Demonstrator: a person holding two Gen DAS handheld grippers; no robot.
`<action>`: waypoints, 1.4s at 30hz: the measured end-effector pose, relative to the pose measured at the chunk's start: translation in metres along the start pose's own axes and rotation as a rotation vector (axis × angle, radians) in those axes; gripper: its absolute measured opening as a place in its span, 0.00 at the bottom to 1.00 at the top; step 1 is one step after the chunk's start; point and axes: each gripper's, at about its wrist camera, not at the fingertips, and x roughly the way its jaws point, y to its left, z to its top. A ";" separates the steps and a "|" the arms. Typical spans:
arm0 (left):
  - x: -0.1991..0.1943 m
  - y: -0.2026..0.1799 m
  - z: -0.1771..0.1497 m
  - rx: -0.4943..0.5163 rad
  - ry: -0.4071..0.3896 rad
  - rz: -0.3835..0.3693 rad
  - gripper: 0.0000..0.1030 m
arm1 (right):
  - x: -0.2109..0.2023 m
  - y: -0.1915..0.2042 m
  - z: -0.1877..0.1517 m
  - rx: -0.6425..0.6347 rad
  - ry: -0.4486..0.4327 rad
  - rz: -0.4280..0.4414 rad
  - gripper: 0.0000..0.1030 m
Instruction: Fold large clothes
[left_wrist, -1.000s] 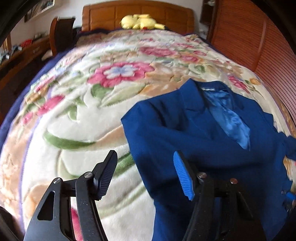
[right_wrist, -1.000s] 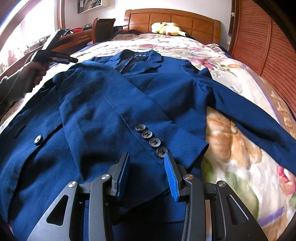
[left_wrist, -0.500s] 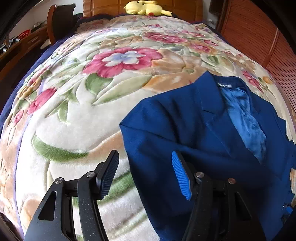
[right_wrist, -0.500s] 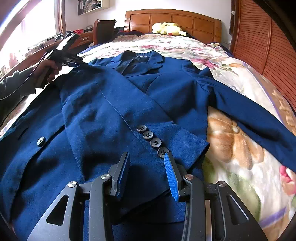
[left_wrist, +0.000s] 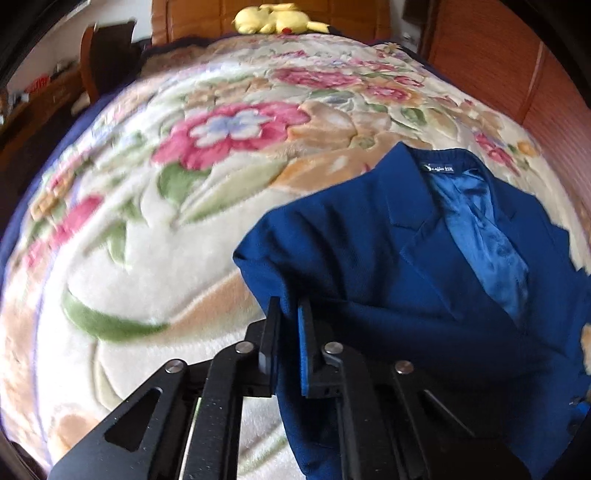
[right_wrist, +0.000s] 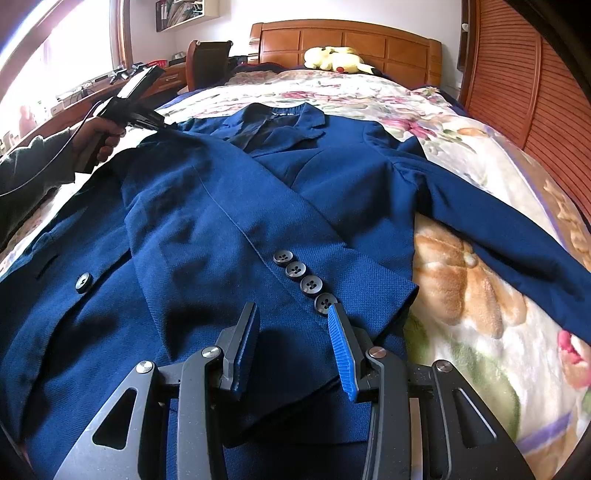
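A dark blue suit jacket (right_wrist: 229, 206) lies front up on the floral blanket (right_wrist: 472, 295), its left sleeve folded across the chest with several cuff buttons (right_wrist: 304, 280) showing. My right gripper (right_wrist: 293, 321) is open and hovers just above that cuff. In the left wrist view my left gripper (left_wrist: 290, 314) is shut on the jacket's (left_wrist: 369, 240) left shoulder edge. The same gripper shows in the right wrist view (right_wrist: 162, 123), held in a hand at the jacket's shoulder. The satin lining (left_wrist: 480, 236) shows at the collar.
The bed's wooden headboard (right_wrist: 347, 40) carries a yellow plush toy (right_wrist: 336, 59). A slatted wooden wardrobe (right_wrist: 535, 85) runs along the right side. A chair (right_wrist: 207, 62) and a desk (right_wrist: 74, 99) stand to the left.
My left gripper moved in to the jacket's shoulder and closed on its edge. My right gripper stayed open above the cuff.
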 end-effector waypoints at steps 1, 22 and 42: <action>-0.003 -0.002 0.003 0.015 -0.014 0.019 0.07 | 0.000 0.000 0.000 0.000 -0.002 0.000 0.39; -0.093 -0.038 -0.009 0.127 -0.178 0.061 0.18 | -0.004 0.005 0.000 0.008 -0.023 -0.006 0.39; -0.177 -0.075 -0.164 0.113 -0.185 -0.092 0.76 | 0.001 0.003 0.000 0.015 -0.009 -0.006 0.39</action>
